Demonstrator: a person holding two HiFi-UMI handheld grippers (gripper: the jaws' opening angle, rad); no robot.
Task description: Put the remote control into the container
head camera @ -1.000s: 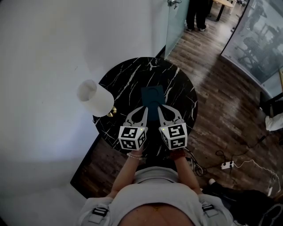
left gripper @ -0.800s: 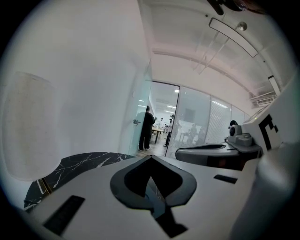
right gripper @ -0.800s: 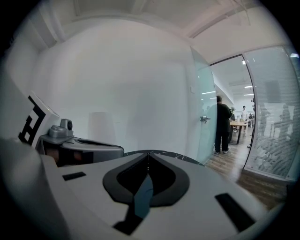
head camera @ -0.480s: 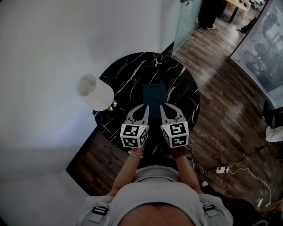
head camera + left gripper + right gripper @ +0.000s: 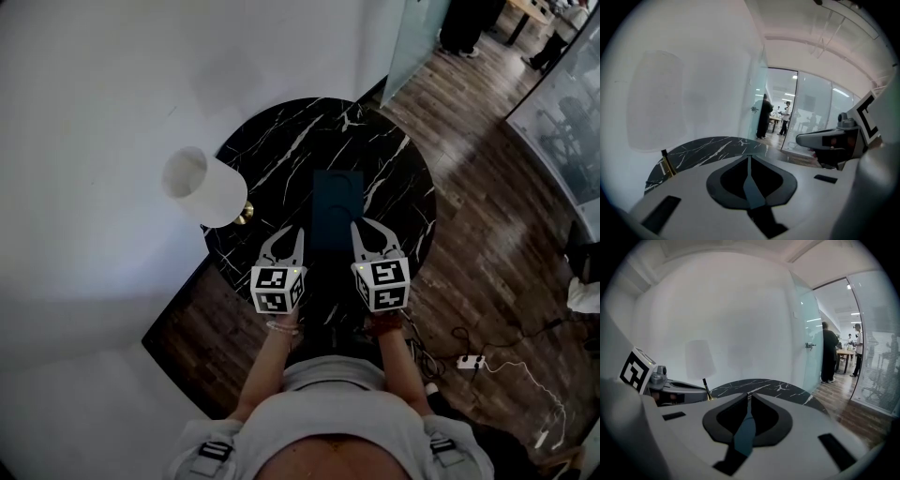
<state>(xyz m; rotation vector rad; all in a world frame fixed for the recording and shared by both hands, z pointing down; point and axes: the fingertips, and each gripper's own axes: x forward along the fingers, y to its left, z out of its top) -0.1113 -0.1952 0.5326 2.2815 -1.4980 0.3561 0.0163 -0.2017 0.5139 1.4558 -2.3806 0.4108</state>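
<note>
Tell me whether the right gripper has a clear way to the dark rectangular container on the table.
Probably yes. The right gripper, jaws shut and empty, is right beside the near right edge of the container, with nothing between them. The lamp stands off at the table's left edge.

Round table [image 5: 281,155] of polished black marble with white veins. On it, a matt dark container [image 5: 336,211]. At nine o'clock, a lamp [image 5: 199,186] with a matt white shade and shiny brass stem [image 5: 242,214]. At three o'clock, a glossy wood-plank floor [image 5: 478,206]. The left gripper [image 5: 299,231] and right gripper [image 5: 356,226] are smooth white plastic.
</note>
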